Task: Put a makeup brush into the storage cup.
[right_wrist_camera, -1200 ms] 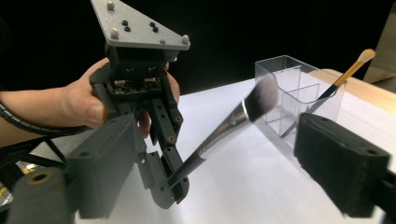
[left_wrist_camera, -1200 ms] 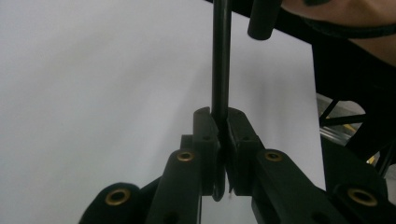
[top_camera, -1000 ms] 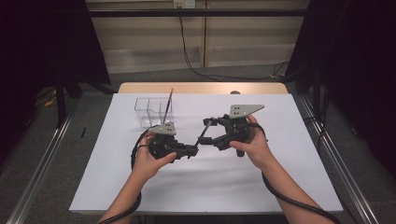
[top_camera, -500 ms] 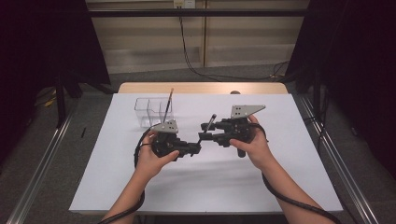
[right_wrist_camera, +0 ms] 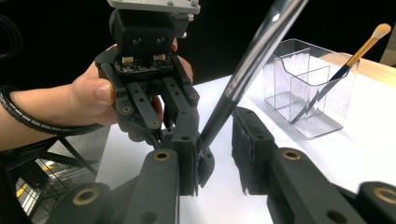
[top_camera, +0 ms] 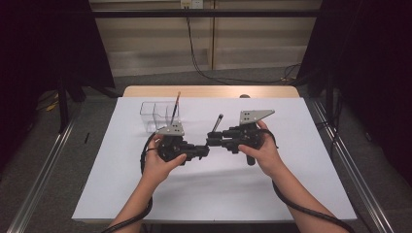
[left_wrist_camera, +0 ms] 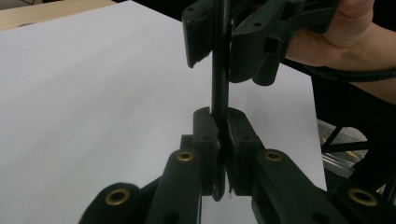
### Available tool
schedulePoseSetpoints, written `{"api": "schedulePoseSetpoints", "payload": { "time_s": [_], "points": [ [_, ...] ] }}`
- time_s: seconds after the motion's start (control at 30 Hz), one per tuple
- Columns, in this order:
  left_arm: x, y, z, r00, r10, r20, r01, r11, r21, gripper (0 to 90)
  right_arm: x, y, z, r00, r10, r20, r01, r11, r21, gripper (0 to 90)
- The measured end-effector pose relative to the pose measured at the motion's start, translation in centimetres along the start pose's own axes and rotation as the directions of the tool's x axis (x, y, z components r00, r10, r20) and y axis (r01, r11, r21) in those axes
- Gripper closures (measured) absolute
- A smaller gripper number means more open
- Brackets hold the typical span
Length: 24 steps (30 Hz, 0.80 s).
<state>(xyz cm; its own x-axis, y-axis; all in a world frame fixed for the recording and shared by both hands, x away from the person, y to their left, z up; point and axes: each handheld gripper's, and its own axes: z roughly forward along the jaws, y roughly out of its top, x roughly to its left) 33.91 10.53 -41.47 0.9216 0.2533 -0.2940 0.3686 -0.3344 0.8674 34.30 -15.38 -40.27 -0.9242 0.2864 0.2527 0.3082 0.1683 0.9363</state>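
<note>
**Two grippers meet on one dark brush at mid-table**

Two grippers face each other tip to tip over the white table (top_camera: 121,194), a little nearer the far edge than the near one. The left gripper (top_camera: 203,151), held in the left hand (top_camera: 158,162), is clamped tight on the lower end of a dark brush (top_camera: 216,124); in the left gripper view its jaws press against the handle (left_wrist_camera: 220,84) from both sides, with no gap showing. The brush rises from that grip and leans slightly toward the far right, its upper end free in the air.

The right gripper (top_camera: 212,141), held in the right hand (top_camera: 260,150), has just been closing around the same brush. In the right gripper view the handle (right_wrist_camera: 243,79) runs slantwise between its jaws: it lies against one jaw, while a clear gap remains between it and the other jaw. So the right gripper is not yet pressing on the brush from both sides.

Far left of the grippers stands a clear plastic holder (top_camera: 148,116) with several compartments. A second brush (top_camera: 175,108) with an orange handle leans in its right compartment, light tip upward (right_wrist_camera: 380,31). The holder is near the left gripper without touching it.
</note>
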Motion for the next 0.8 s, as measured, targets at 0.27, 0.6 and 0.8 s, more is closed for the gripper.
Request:
{"api": "schedulePoseSetpoints", "payload": {
  "time_s": [0.27,0.6,0.8],
  "points": [
    [0.04,0.18,0.33,0.9999,-0.01,0.003,0.01,0.9998,-0.018,84.0,-0.05,-0.17,0.26,0.9999,0.009,-0.012,-0.009,1.0,0.006,77.9],
    [-0.05,0.22,0.63,1.0,-0.009,-0.004,0.009,0.9999,-0.012,83.5,-0.18,-0.17,0.26,0.9991,0.035,-0.023,-0.036,0.999,-0.005,82.0],
    [-0.03,0.03,0.84,0.9998,-0.02,0.0,0.02,0.9997,-0.014,82.7,-0.2,-0.32,0.44,0.9979,0.053,-0.037,-0.053,0.999,-0.01,83.4]
  ]
}}
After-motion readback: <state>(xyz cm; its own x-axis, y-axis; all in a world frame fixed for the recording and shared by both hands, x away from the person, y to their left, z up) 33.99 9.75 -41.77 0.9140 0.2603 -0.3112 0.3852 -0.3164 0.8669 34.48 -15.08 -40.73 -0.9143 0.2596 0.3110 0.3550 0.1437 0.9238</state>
